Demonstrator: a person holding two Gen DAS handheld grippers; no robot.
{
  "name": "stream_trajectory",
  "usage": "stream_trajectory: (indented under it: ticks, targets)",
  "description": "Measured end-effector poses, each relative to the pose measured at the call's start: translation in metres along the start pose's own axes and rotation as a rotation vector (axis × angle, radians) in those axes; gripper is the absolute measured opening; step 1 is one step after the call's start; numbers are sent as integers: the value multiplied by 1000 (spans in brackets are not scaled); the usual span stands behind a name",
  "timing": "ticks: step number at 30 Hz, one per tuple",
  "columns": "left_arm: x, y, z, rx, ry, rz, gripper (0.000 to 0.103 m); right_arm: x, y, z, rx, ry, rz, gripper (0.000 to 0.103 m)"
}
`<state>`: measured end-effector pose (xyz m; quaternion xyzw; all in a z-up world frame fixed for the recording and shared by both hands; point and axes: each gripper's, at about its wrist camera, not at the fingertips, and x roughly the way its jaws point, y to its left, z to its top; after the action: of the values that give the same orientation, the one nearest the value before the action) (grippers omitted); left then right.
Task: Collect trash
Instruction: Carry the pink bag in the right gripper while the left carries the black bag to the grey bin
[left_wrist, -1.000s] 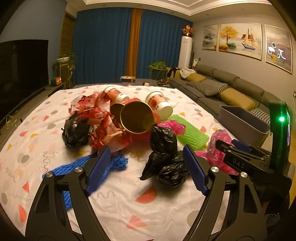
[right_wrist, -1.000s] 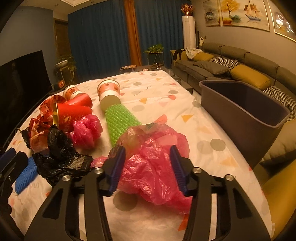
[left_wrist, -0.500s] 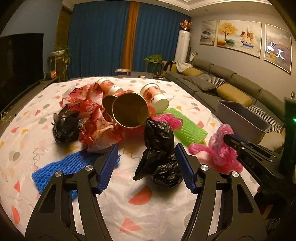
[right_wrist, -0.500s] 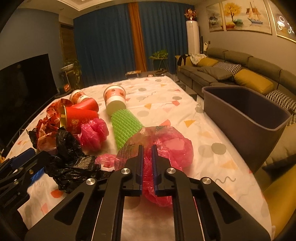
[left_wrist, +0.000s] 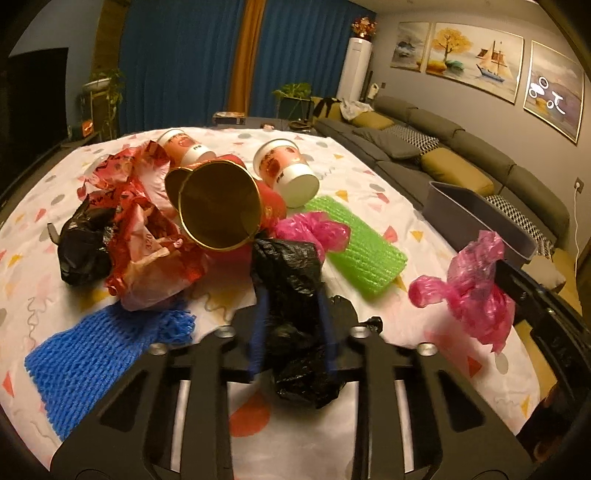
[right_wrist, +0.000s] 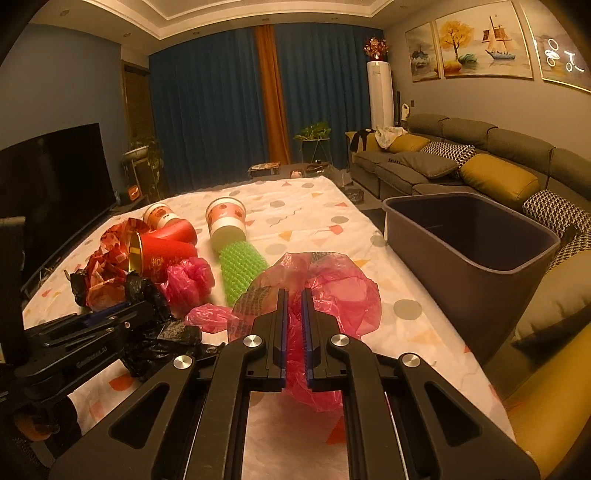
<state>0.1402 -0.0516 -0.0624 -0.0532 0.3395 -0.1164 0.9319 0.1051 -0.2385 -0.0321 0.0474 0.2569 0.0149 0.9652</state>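
walls: grey, hung with paintings (right_wrist: 469, 48) | window: covered by blue curtains (right_wrist: 214, 107) | seating: grey sofa (right_wrist: 461, 158) | light: dim, warm

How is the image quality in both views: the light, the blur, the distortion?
Left wrist view: dim warm light, the tongs and the black bag motion-blurred, edges bent by fisheye. Right wrist view: same amber light, sharper; the pink bag is clear, corners dark.

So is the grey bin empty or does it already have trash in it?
Empty as far as visible: the bin shows only bare dark walls inside; its floor is hidden.
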Motion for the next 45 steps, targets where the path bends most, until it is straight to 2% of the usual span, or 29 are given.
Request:
stream_trajectory:
  ticks: [3,5,15,22,37,45]
  targets:
    - [-1,-1,-1,-5,-5,-9,5,-3,-3,0,1,-4,-6,8]
    - [-5,-1,-1,-8,-15,-7,3,-5,-3,0,-2,-9,-6,8]
    - [-51,-2,9,-18,-120,-26,2,-17,2,2,-18,-45,-6,8]
    - [-74,-13,20,10,-177,-48,2,-27,-2,5,-22,-73,-11,8]
    - [-72,-73,53,99,-221,-138,2,-48,-44,29,-7,-161,-79,8]
    - [-55,-122,82,161,-249,-198,2,-55,-81,53,-2,-230,-183,8]
